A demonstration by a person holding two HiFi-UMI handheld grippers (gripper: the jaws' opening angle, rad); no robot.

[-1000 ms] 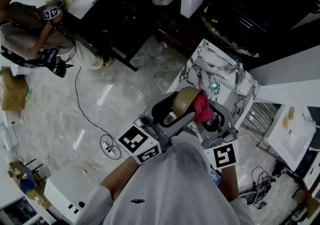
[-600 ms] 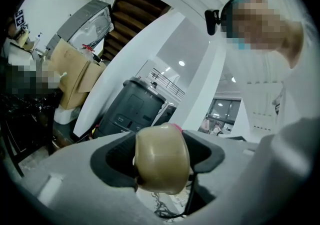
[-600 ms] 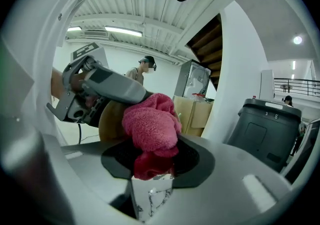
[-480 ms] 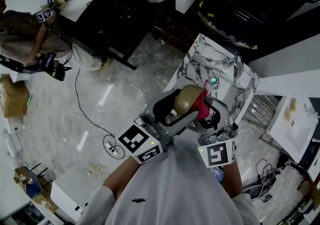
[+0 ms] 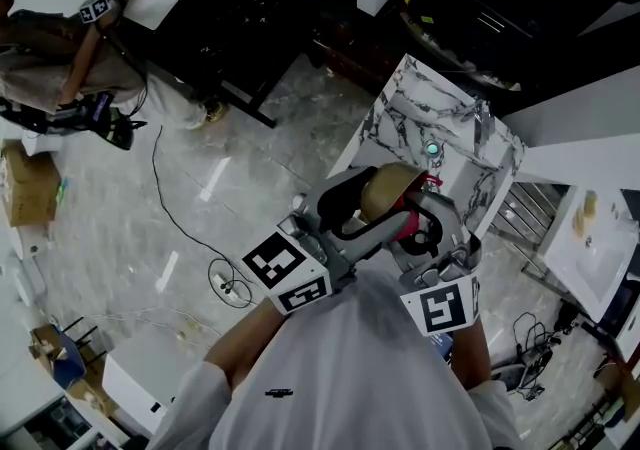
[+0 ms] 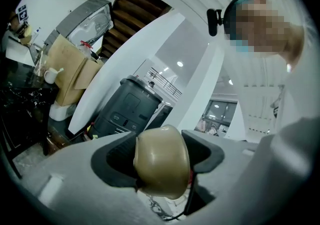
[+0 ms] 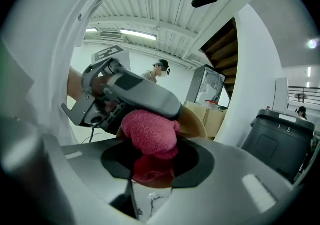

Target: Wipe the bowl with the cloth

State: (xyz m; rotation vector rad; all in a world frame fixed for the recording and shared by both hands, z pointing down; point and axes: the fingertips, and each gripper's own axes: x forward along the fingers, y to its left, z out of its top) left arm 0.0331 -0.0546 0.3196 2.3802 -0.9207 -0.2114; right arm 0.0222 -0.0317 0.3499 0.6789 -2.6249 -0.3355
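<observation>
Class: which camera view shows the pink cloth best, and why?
The right gripper view: the cloth sits large and central between the right gripper's jaws, against the bowl. The head view shows only a small red patch beside the bowl; in the left gripper view the bowl almost hides it.

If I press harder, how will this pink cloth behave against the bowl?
Probably soft and floppy: the cloth bunches into a fuzzy wad in the right gripper. It likely squashes rather than slides. The smooth bowl in the left gripper may twist.

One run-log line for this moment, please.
left gripper: shut on bowl | right gripper: shut on cloth | contact: cloth against bowl | stage: wiping
</observation>
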